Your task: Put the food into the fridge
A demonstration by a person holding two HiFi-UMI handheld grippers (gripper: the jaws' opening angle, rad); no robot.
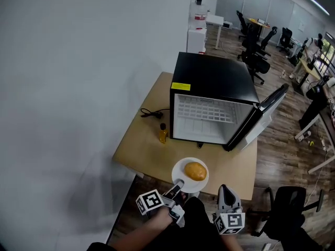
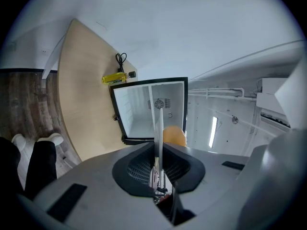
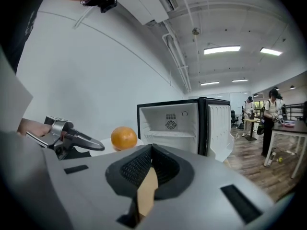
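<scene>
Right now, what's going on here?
A person's left gripper clamps the rim of a white plate carrying an orange, out in front of the mini fridge. The fridge sits on the table, door open, and looks empty. The right gripper hangs nearby, shut and holding nothing.

left gripper (image 1: 179, 183): level, jaws clamped on plate (image 1: 179, 172) rim; right gripper (image 1: 224, 188): level, jaws together, empty

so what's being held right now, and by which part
The left gripper holds the white plate by its near rim, orange on it. The right gripper holds nothing.
</scene>
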